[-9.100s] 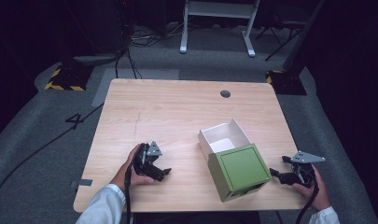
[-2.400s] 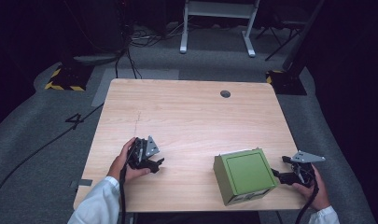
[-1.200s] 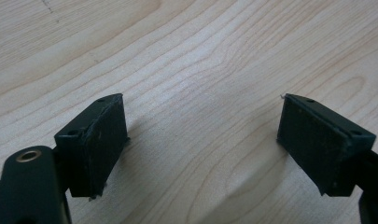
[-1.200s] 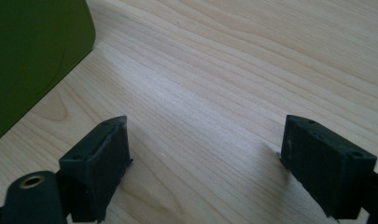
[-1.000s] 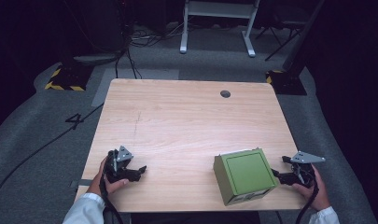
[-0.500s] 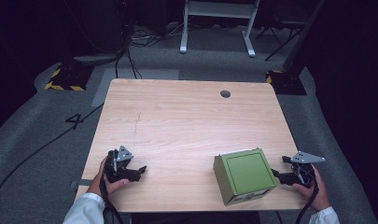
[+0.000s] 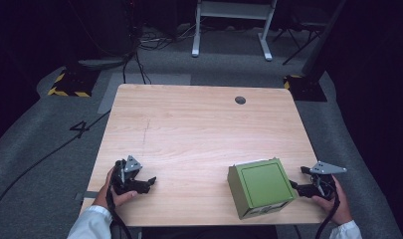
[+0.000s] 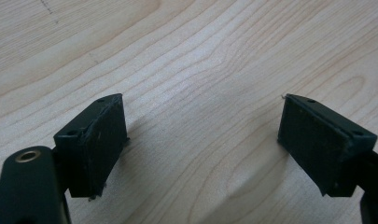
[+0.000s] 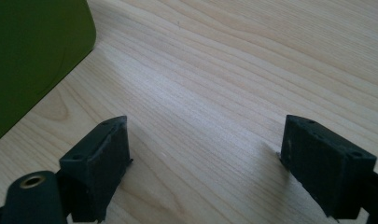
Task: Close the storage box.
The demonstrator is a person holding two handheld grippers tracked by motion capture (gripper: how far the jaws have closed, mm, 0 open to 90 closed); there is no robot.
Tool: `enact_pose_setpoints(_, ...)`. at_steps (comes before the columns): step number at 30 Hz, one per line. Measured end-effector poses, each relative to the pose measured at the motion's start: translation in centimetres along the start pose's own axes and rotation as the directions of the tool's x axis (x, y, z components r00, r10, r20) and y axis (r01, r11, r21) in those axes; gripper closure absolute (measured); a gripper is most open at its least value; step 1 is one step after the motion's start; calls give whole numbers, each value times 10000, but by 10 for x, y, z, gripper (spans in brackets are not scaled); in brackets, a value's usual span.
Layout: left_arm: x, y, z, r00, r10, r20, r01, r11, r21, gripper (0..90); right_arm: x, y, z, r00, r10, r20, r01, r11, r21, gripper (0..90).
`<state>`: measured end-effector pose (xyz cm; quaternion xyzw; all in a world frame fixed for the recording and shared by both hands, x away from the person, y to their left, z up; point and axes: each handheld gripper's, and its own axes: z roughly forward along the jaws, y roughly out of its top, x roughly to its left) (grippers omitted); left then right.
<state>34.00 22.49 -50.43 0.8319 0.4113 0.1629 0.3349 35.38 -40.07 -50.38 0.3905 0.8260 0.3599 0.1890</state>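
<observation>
Looking down from the high view: closed olive-green square box (image 7: 261, 188) sits at the near right of the light wood table (image 7: 199, 129), lid on, contents hidden, no clear long axis, turned slightly off the table edge. Left gripper (image 7: 148, 183) rests near the front left, well apart from the box; right gripper (image 7: 294, 188) just beside the box's right side. Left gripper view: jaws spread wide over bare wood, nothing btwn them. Right gripper view: jaws spread too, green box wall (image 9: 32, 56) at upper left.
</observation>
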Motion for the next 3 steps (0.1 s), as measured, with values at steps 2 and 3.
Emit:
enact_pose_setpoints(2,0,0,0,10000,4,-2,-4,10000,4,156,0,0,0,10000,-2,-4,2,10000,-4,155)
enact_pose_setpoints(3,0,0,0,10000,3,-1,-3,10000,3,156,0,0,0,10000,-14,4,14,10000,-4,155)
